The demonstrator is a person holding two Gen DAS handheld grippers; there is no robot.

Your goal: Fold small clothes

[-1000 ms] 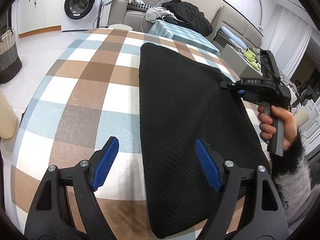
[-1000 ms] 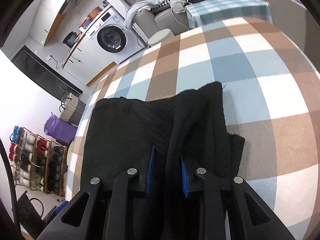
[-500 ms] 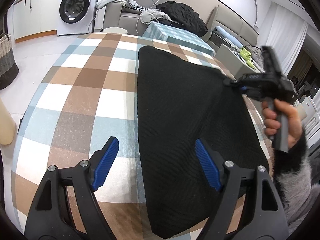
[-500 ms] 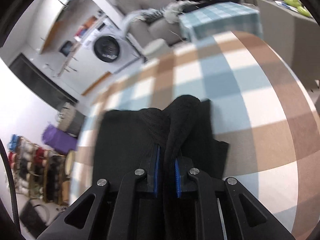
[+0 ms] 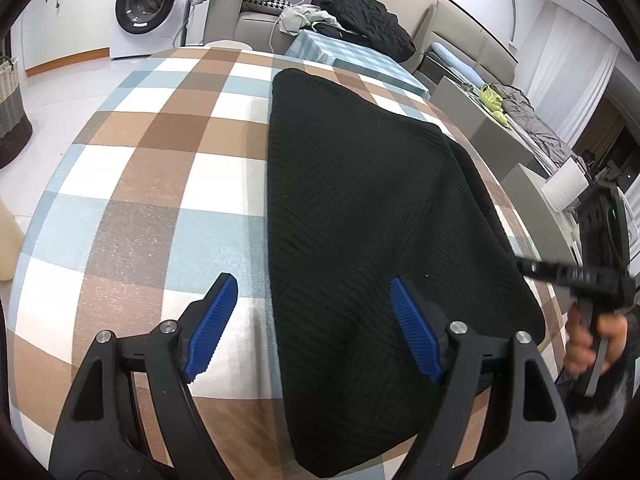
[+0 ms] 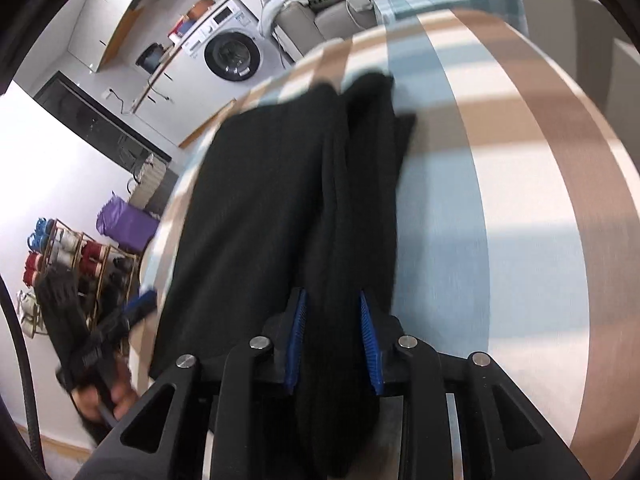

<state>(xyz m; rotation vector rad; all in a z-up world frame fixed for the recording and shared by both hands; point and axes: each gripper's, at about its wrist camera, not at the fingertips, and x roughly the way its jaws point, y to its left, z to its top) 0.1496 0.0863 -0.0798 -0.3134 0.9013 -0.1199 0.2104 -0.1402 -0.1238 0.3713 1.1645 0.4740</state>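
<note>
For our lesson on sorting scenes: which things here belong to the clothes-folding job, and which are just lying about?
Part of the job:
black knitted garment
left gripper, open above it
right gripper, jaws opening, garment fabric between them
checked tablecloth

Lying about:
washing machine
shoe rack
woven basket

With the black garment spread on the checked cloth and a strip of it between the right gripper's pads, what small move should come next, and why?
Probably let the right gripper finish opening and draw back: its jaws are opening with a ridge of the black garment between them, and the rest lies flat. The left gripper hovers open over the near edge.
</note>
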